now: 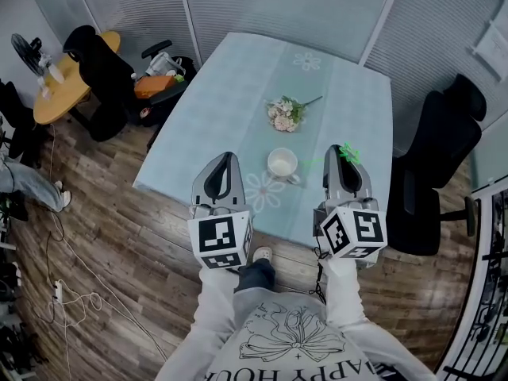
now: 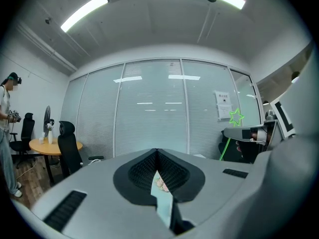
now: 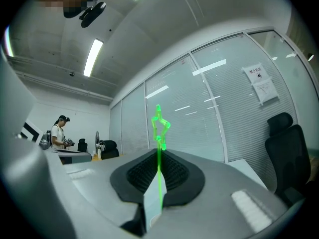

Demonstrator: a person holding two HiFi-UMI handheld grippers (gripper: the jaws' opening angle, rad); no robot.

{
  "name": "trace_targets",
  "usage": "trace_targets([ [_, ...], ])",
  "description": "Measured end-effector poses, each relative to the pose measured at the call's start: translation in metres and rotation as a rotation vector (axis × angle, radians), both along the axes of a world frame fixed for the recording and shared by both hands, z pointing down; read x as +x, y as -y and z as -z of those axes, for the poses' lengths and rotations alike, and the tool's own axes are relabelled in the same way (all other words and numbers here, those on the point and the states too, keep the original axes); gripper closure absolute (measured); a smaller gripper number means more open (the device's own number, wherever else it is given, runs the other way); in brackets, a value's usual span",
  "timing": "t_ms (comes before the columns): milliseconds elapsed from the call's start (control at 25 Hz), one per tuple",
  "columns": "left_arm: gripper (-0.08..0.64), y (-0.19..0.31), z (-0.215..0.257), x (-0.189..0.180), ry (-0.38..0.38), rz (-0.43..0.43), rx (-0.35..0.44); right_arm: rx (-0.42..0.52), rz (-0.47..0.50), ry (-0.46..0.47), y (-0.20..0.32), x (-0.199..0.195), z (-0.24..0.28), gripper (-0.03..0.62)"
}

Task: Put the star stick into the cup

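Note:
A thin green star stick [image 1: 348, 153] stands upright in my right gripper [image 1: 344, 151], whose jaws are shut on its shaft; in the right gripper view the star [image 3: 160, 125] rises above the closed jaws [image 3: 158, 156]. A white cup [image 1: 282, 163] stands on the light blue table [image 1: 230, 94], left of the right gripper and right of the left one. My left gripper [image 1: 225, 157] hovers over the table's near edge, shut with nothing in it [image 2: 157, 153]. The left gripper view catches the star [image 2: 236, 116] off to its right.
A small bunch of flowers [image 1: 284, 113] lies beyond the cup. A black office chair [image 1: 444, 149] stands right of the table. A round wooden table [image 1: 67, 86] and a cart [image 1: 155, 82] are at the left. A person [image 2: 6, 133] stands farther off.

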State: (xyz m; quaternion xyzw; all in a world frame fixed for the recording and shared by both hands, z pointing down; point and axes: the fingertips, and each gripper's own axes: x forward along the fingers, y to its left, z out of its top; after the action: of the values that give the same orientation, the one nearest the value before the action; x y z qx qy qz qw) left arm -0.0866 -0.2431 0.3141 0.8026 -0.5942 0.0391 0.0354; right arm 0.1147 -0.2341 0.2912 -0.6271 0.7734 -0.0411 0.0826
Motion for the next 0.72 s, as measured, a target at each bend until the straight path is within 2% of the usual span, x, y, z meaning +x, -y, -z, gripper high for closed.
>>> trace_targets([
  [440, 0.557, 0.08, -0.039, -0.013, 0.006, -0.022, -0.078, -0.098, -0.009, -0.005, 0.076, -0.009, -0.043, 0.569],
  [720, 0.555, 0.099, -0.068, -0.009, 0.013, -0.041, -0.132, -0.174, -0.003, -0.003, 0.095, -0.009, -0.077, 0.569],
])
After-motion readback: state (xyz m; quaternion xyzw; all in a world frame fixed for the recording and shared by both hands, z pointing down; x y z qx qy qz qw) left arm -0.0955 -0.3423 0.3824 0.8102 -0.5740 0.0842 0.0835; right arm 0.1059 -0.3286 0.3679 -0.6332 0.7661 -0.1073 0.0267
